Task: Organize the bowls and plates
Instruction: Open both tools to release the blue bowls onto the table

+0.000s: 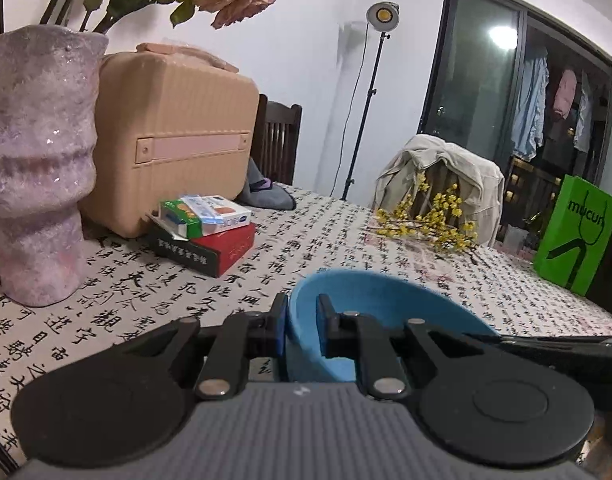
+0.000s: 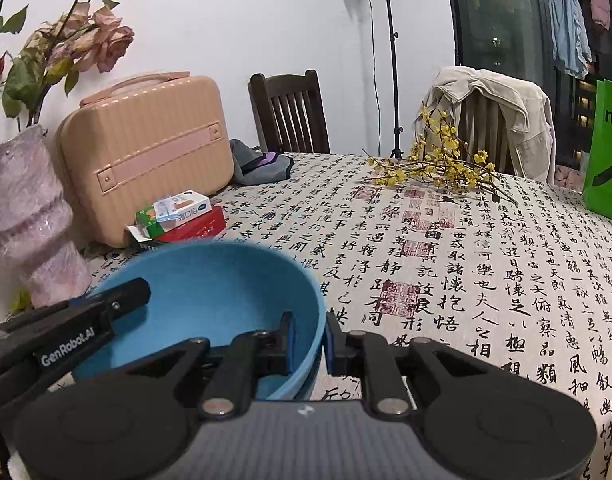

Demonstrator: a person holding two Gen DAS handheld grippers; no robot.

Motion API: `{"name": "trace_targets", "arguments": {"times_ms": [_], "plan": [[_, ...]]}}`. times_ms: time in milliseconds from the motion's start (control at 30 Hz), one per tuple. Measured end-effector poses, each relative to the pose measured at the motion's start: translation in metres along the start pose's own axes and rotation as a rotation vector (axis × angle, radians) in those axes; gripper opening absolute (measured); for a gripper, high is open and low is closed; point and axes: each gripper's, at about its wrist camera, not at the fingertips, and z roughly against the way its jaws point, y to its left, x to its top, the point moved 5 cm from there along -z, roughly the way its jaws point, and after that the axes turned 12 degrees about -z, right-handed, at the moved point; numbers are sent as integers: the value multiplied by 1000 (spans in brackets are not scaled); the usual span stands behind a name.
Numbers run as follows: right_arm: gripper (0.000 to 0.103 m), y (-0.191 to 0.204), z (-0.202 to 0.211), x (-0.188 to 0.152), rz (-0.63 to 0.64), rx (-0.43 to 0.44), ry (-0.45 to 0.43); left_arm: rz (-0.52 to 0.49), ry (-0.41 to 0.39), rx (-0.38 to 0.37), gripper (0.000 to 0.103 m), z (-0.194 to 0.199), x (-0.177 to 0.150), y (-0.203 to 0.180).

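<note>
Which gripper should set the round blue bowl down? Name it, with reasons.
Probably right. Both the right gripper and left gripper clamp the round blue bowl by its rim, but bare calligraphy tablecloth lies on the right's side.

The left gripper [image 1: 302, 320] sits low in the centre of its frame, its jaws clamped with one finger on either side of a thin wall. The right gripper [image 2: 310, 340], likewise low centre, pinches a wall the same way, and the left gripper's finger reaches in from the lower left of that view.

The bowl [image 2: 210, 292] is set on the table [image 2: 466, 280], with the vase [image 2: 26, 216] to its left; the case [image 2: 146, 156] and stacked boxes [image 2: 178, 216] are placed behind
</note>
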Motion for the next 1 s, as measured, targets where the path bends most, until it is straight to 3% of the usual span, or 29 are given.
{"name": "trace_targets", "arguments": {"times_ms": [367, 700, 767, 833, 1000], "plan": [[15, 4, 0, -2, 33, -14, -13, 0, 16, 5, 20, -3, -3, 4], [17, -2, 8, 3, -12, 31, -40, 3, -36, 25, 64, 6, 6, 8], [31, -4, 12, 5, -16, 40, -56, 2, -52, 23, 70, 9, 9, 9], [52, -7, 17, 6, -28, 47, -77, 2, -65, 17, 79, 12, 10, 9], [77, -15, 29, 8, -50, 74, -119, -1, -97, 3, 96, 22, 13, 10]]}}
